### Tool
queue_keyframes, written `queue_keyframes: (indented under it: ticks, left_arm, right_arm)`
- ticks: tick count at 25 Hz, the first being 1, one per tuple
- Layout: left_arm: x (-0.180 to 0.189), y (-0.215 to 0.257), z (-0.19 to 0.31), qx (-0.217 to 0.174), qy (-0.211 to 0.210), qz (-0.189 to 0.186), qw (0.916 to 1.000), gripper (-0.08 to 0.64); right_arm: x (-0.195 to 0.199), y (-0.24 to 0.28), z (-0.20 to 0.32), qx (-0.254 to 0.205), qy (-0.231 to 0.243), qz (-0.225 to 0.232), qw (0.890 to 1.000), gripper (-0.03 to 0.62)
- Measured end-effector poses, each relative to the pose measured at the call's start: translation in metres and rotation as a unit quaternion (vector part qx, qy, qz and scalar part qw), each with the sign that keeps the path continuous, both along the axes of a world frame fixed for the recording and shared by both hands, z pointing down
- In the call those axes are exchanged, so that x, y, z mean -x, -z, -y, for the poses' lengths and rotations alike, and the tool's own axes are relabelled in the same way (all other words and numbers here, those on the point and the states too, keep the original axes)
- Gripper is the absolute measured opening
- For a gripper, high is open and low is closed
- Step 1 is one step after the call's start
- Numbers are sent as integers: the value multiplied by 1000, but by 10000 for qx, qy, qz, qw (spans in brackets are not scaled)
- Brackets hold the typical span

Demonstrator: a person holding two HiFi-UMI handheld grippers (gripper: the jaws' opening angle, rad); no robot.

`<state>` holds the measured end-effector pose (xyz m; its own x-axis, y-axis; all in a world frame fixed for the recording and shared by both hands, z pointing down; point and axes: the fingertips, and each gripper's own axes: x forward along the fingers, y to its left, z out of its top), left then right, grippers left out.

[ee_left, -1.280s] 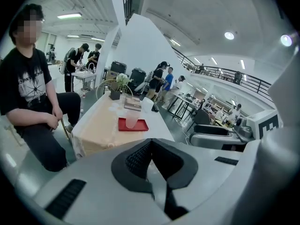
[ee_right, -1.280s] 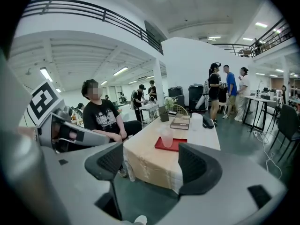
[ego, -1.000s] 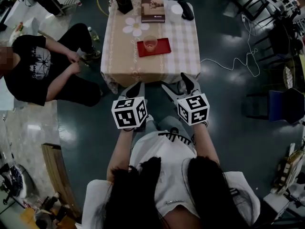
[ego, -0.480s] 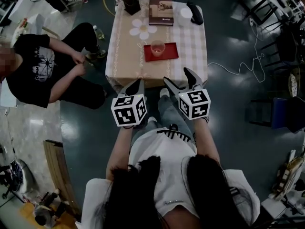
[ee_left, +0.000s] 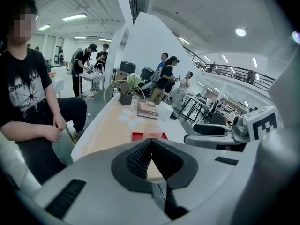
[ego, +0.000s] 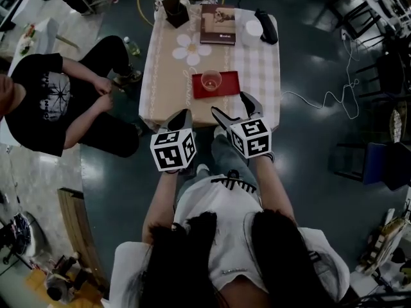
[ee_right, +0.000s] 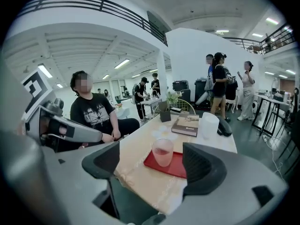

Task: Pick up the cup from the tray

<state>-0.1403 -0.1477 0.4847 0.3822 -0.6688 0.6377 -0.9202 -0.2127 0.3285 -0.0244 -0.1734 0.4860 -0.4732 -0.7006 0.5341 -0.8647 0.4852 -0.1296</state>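
A clear cup with a little pink liquid stands upright on a small red tray near the front of the checked table. My right gripper hangs over the table's near edge, just short of the tray. Its jaws are opening and nothing is between them. In the right gripper view the cup and tray lie ahead of the right gripper. My left gripper is shut and empty at the table's front edge, left of the tray. The left gripper view shows the cup just beyond the closed pads.
A person in a black T-shirt sits close to the table's left side. At the table's far end are a book, a white container, a black object, a dark pot and a flower-shaped mat. A cable trails on the floor at right.
Both grippers have moved forward to the table's near edge. The right gripper's jaws have spread wider and now reach over the edge toward the tray.
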Motion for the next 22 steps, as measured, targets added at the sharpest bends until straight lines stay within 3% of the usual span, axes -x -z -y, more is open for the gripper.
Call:
queue_keyframes:
  ticks: [5,14,22]
  left_arm:
    - [-8,-22,22,222,142,-7,9997,8]
    - [-7,-47,60,563,475,35,9973,8]
    - [-6,-66,81,780,653,152,9947,8]
  right_arm:
    - [9,-15,31,64,346,-326,9988,410]
    - [26,-54,75,422,821,-472,9946,417]
    - [39,-98,97,808,1295,-857,9846,419]
